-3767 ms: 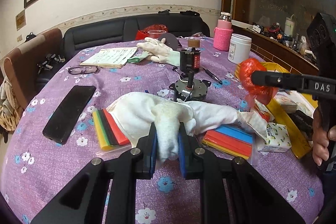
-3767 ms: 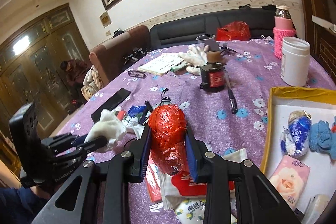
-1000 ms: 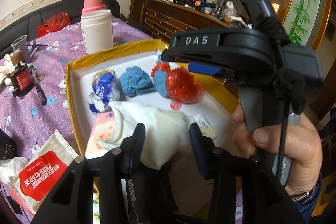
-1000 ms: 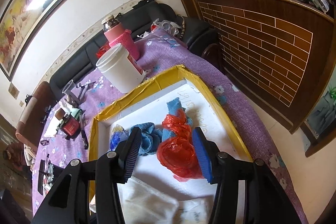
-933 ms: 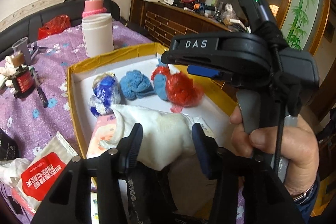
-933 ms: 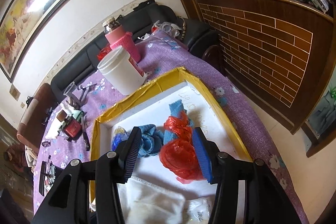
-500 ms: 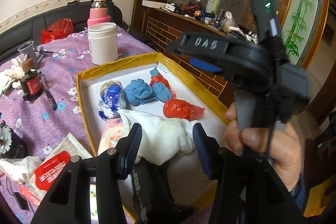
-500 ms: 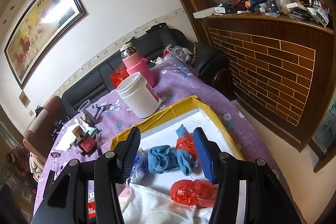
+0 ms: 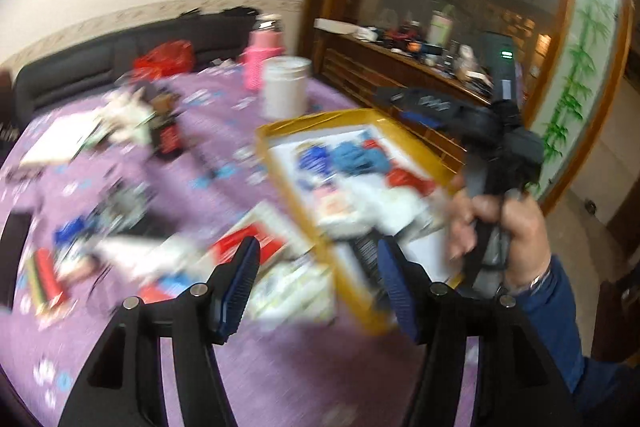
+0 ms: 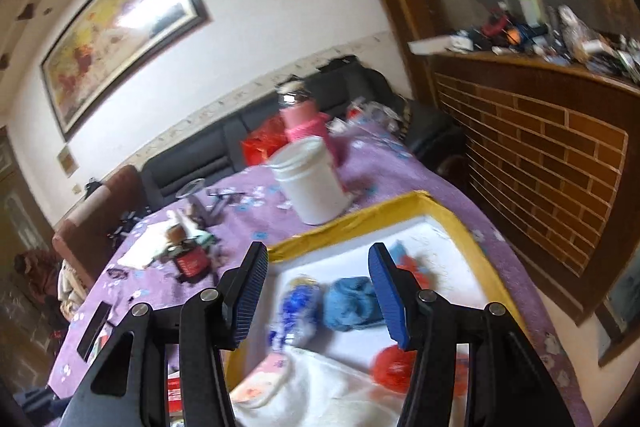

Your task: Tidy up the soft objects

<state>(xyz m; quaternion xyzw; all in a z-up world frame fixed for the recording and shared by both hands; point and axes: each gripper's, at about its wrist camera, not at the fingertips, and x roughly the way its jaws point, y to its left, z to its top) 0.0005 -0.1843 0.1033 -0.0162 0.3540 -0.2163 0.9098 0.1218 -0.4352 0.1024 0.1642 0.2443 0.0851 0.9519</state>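
grippers first, both empty. the left gripper [image 9: 318,269] has just been opening and its jaws now stand wide with nothing between them; the right gripper [image 10: 318,285] stands about as wide, also holding nothing, hanging above the near part of the yellow box [image 10: 344,227].

just beyond the right gripper the white cloth [image 10: 320,383] lies in the near end of the box, spread loosely with its long side running across the box, one end toward the red bag [image 10: 394,365] (the left view is too blurred to say which way its narrow end points). past it sit the blue-and-white bundle [image 10: 298,307] and the blue cloth [image 10: 352,301], side by side in the middle of the box.

the risk i judge here is the cloth: it looks draped near the box's near wall, so a low sweep by either gripper could snag a fold and drag it back onto the purple tablecloth [image 9: 224,195]. the two grippers are also close together, and a hurried reach could knock them. further off, the white jar [image 10: 314,185] stands just beside the far rim, easy to tip.
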